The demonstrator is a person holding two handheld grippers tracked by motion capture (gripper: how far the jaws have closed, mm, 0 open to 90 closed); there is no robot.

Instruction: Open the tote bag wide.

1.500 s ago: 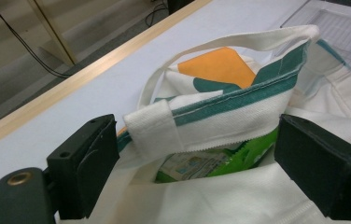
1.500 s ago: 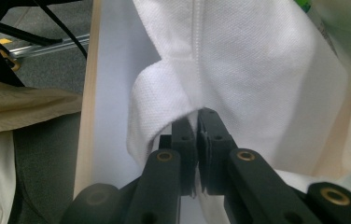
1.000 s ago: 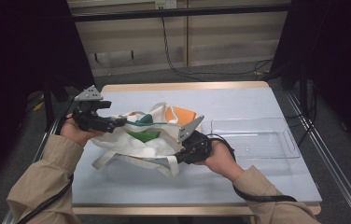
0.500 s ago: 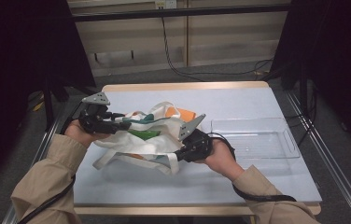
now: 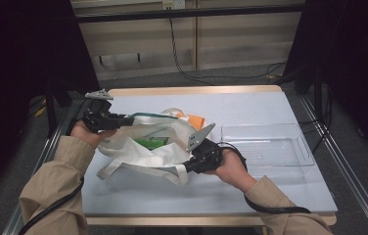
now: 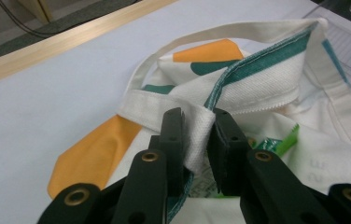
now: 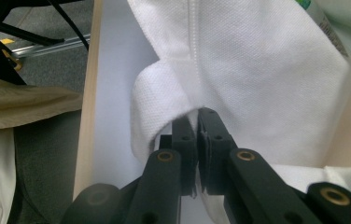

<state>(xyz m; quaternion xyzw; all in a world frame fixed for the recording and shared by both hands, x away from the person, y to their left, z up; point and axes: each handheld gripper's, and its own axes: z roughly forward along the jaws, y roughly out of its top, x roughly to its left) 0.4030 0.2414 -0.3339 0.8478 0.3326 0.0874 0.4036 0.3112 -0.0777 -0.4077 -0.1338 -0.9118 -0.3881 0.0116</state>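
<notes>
On table (image 5: 270,105), tote bag (image 5: 157,139) lying mid-surface; left gripper (image 6: 197,140) just closing, pinching rim fabric; right gripper (image 7: 197,135) clamping opposite edge. Risk: thin bite slipping, bag collapsing, contents spilling.

A white cloth bag (image 6: 267,88) with orange and green patches and a green-striped rim. A bright green packet (image 6: 283,140) shows inside it. The table (image 5: 270,105) is pale blue with a light wooden edge. The tray (image 5: 270,144) is clear, the grippers black.
</notes>
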